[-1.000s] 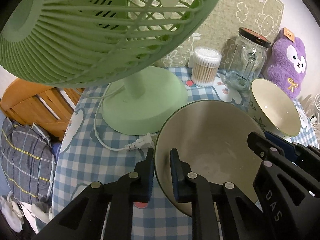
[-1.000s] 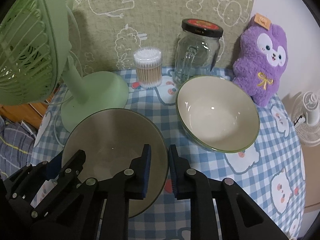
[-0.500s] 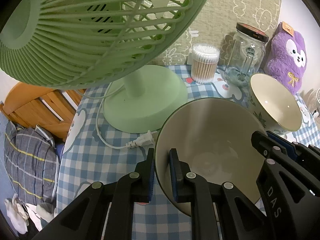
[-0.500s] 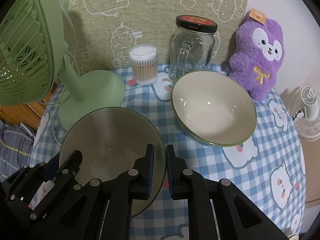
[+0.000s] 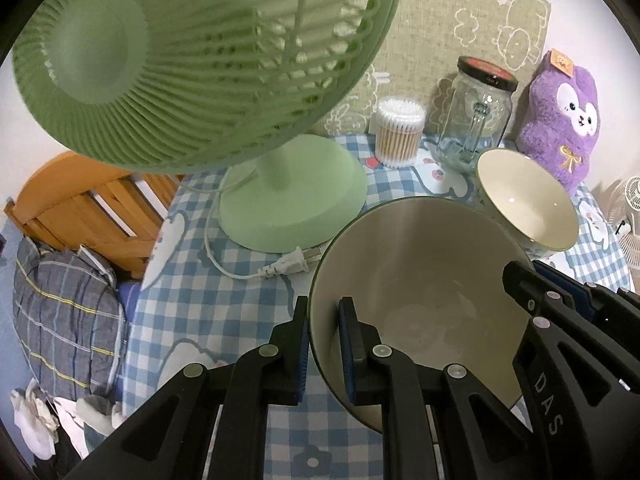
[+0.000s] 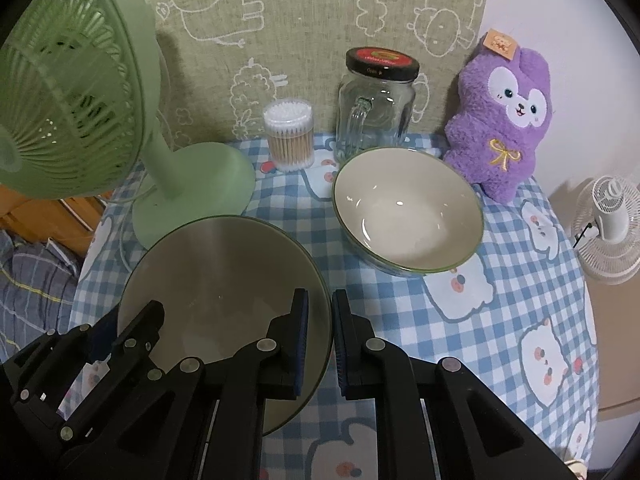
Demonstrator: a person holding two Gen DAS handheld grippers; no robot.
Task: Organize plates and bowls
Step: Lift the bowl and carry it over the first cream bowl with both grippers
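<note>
Both grippers hold one cream bowl with a green rim [image 5: 420, 264] [image 6: 224, 276], lifted above the checked tablecloth. My left gripper [image 5: 323, 344] is shut on its left rim. My right gripper [image 6: 320, 340] is shut on its right rim, and shows at the right of the left wrist view [image 5: 560, 320]. A second cream bowl [image 6: 408, 208] [image 5: 528, 200] stands on the table beyond, in front of the glass jar.
A green desk fan [image 5: 200, 60] [image 6: 72, 92] stands at the left, its plug and cord [image 5: 288, 266] lying on the cloth. A cotton-swab tub [image 6: 289, 136], a glass jar mug [image 6: 376, 104] and a purple plush [image 6: 504, 120] line the back. The table edge [image 6: 576, 320] curves at right.
The held bowl has risen and both views have pulled back slightly; the fan head now looks blurred in the left wrist view. The second bowl has not moved.
</note>
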